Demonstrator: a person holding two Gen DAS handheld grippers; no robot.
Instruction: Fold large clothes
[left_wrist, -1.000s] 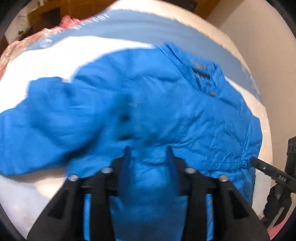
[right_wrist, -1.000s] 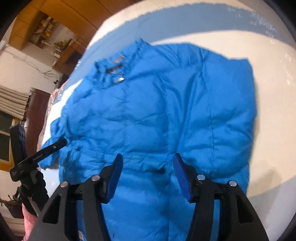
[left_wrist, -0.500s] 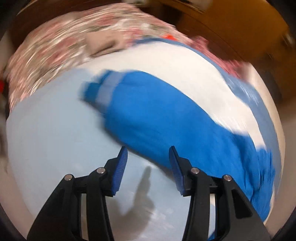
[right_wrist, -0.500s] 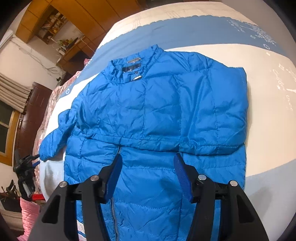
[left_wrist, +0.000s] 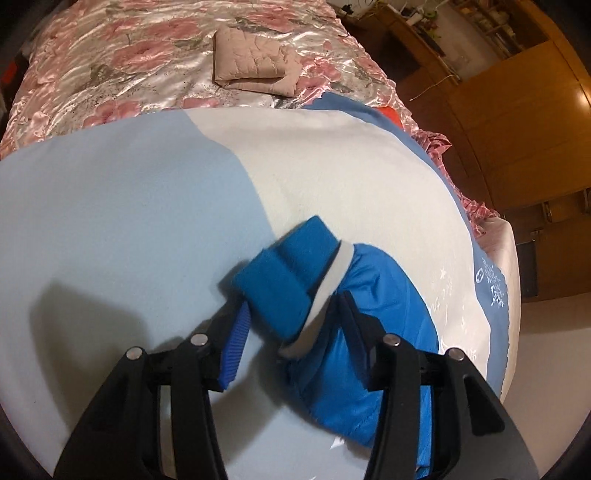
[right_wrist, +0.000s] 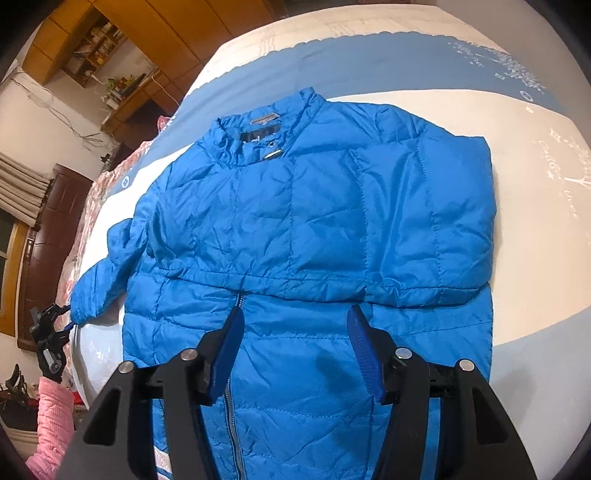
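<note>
1. Bed (right_wrist: 524, 280) under a pale blue and white blanket: carries the blue quilted puffer jacket (right_wrist: 314, 229), spread front up with collar at the far end and one sleeve folded across the chest
2. Jacket cuff (left_wrist: 284, 284), blue with a white band: lies between the left gripper (left_wrist: 291, 328) fingers, which are closing; pad contact cannot be told
3. Right gripper (right_wrist: 295, 343): fingers spread, hovering empty above the jacket's zipped lower front
4. Folded beige quilted item (left_wrist: 255, 66): on the pink floral satin cover (left_wrist: 110, 74), well apart
</note>
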